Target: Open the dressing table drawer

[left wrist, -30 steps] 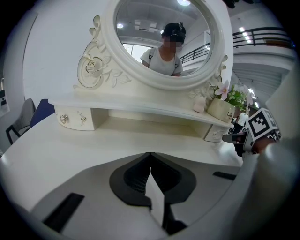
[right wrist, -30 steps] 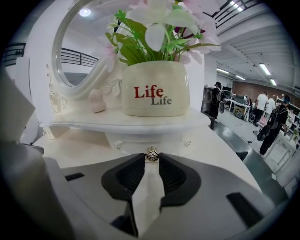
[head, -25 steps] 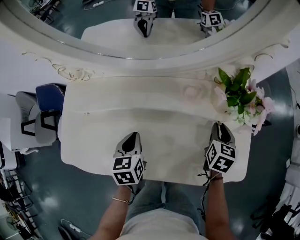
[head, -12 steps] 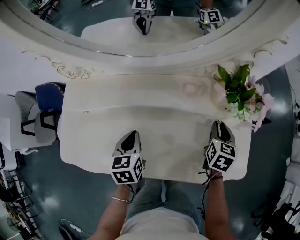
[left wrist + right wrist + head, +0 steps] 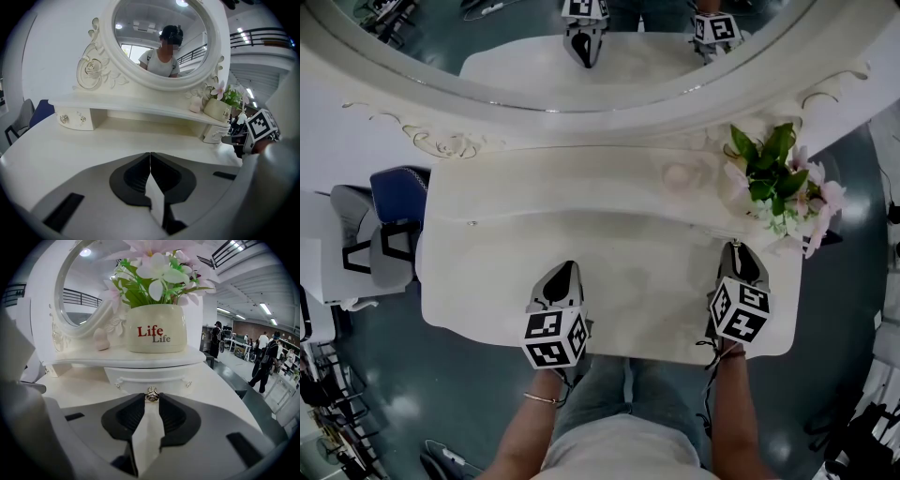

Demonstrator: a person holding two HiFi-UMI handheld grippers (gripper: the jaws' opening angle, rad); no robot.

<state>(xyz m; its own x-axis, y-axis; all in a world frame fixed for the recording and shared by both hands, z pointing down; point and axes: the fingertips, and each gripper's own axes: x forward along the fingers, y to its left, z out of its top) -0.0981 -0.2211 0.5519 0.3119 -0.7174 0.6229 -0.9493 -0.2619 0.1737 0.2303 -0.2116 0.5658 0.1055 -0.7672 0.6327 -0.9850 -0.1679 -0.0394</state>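
**Step in hand: drawing the drawer out by its knob.**

**Location.** The drawer [image 5: 150, 375] is at centre frame in the right gripper view. It sits directly under the shelf [image 5: 84, 361] that carries the flower pot [image 5: 157, 333]. Its front lies flush with its housing, so it is judged not yet open.

**Tool state.**
- The right gripper [image 5: 738, 251] is at the lower right of the head view. Its jaws are part-way closed, and the small metal knob [image 5: 151, 393] is pinched between their tips. Both pads appear to touch it.
- The left gripper [image 5: 150, 157] is at the lower centre-left of the head view, over the table top [image 5: 619, 234]. Its jaws are fully together and hold nothing.

**Procedure.**
1. Keep firm pressure on the knob. It is small and rounded and is caught only at the tips, so it is likely to slip.
2. Pull straight back along the drawer's line of travel, toward the bottom edge of the head view.
3. Do not lift or twist. A sideways load could bind the drawer in its housing.
4. Pull slowly and evenly, because a jerk may rock the pot on the shelf above.
5. Keep the left gripper out of the drawer's path.
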